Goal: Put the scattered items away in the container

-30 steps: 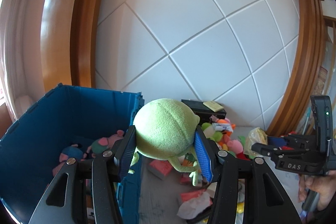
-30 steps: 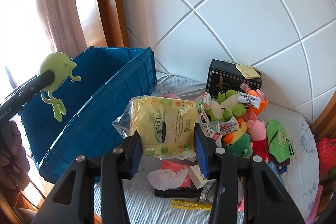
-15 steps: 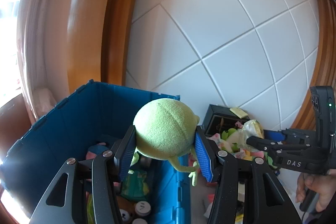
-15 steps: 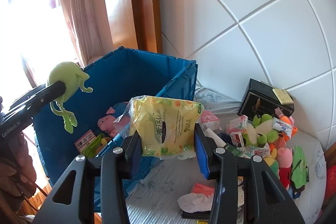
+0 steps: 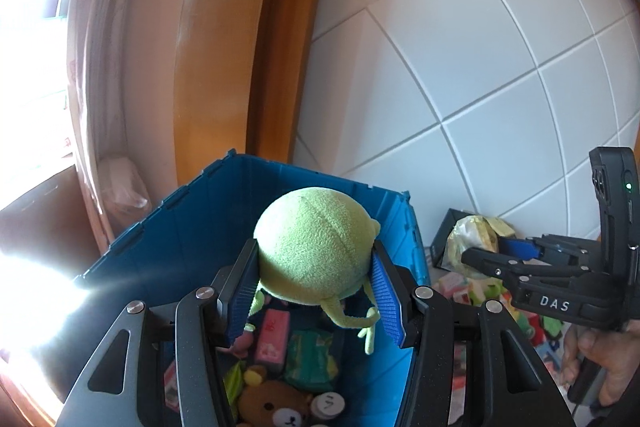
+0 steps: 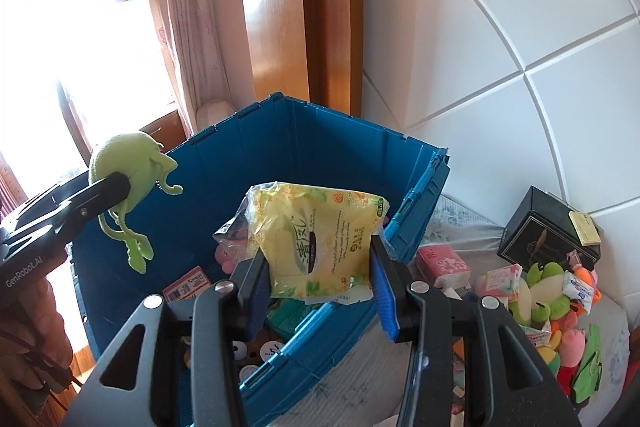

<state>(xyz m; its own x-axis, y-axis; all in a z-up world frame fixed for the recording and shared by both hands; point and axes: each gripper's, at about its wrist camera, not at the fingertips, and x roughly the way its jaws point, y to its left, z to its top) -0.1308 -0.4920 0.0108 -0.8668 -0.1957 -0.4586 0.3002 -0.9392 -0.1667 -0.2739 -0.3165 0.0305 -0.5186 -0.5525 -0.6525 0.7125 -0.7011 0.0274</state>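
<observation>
Above blue crate [image 6: 340, 147]: yellow tissue pack [image 6: 316, 239] upright, broad face forward.

Lime-green plush [image 5: 312, 255]; blue crate [image 6: 340, 139]; yellow floral-print tissue pack [image 6: 316, 235]; brown bear plush [image 5: 276, 407]; black box [image 6: 540, 227]; white tiled wall [image 6: 500, 47].

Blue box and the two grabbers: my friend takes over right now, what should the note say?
Left gripper: shut on the green plush monster, held over the blue crate.
Right gripper: shut on the yellow tissue pack, above the crate's near rim.
Done: a bear plush, packets and other toys already lie inside the crate.
Left: let both things go into the crate, then fetch the pile of toys, the pink packet and the black box on the cloth.
</observation>
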